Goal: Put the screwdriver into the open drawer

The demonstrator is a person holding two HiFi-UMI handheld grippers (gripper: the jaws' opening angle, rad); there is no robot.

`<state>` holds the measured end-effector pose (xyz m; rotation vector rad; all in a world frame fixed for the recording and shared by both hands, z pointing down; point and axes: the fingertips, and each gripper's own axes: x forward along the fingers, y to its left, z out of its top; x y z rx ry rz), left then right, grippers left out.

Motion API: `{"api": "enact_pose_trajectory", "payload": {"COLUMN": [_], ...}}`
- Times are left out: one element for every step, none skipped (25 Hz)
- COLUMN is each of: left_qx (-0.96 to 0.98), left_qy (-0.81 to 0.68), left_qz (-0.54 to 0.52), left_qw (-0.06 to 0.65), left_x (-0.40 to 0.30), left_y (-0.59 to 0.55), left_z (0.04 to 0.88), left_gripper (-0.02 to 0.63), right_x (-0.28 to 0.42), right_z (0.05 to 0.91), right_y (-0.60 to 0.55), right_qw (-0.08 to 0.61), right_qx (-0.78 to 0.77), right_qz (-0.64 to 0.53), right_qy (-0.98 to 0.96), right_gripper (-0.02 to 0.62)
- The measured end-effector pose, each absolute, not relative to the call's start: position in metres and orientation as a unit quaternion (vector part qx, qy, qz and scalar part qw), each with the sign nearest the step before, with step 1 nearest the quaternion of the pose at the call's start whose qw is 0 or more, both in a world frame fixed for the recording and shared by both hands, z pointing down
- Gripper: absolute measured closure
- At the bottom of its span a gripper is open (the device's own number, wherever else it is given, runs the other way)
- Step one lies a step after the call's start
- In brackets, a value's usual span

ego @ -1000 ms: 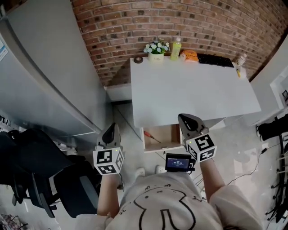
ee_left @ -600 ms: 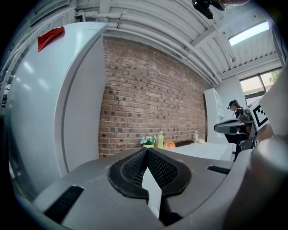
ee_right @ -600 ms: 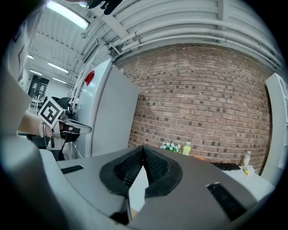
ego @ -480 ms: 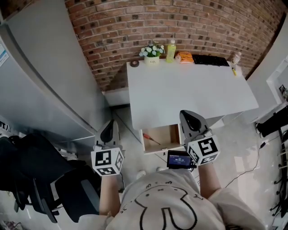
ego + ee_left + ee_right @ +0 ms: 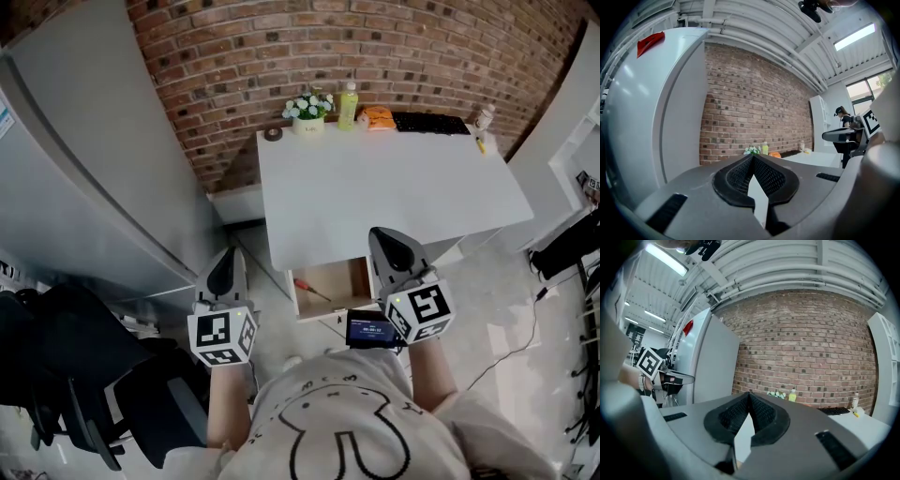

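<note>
As screwdriver (image 5: 312, 290) lies in drawer (image 5: 344, 280), left gripper (image 5: 228, 261), right gripper (image 5: 382, 240): closed, empty. Risk: right gripper, at drawer's 3 o'clock, may knock it.

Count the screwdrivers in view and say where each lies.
1. The red-handled screwdriver lies in the open wooden drawer, near its left side, below the white table's front edge. Others could be hidden deeper inside.

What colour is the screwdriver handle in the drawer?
Red; the screwdriver shows best in the head view.
</note>
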<state>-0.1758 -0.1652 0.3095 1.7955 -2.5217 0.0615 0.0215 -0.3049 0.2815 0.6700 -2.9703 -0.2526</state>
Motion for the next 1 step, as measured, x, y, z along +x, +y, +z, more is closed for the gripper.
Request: {"api": "enact_pose_trajectory", "payload": {"left_qx": [0.581], "left_qy": [-0.813], "left_qz": [0.021], "left_qw": [0.022], "left_x": [-0.1746], "left_y": [-0.1659], "left_z": [0.3089], "left_gripper": [0.594], "right_x": [0.0212], "right_z": [0.2807], "right_y": [-0.3044], "right_qw": [0.041], "right_qx": [0.218], "right_qz": [-0.082], "right_qy": [-0.972], "right_gripper": [0.577]}}
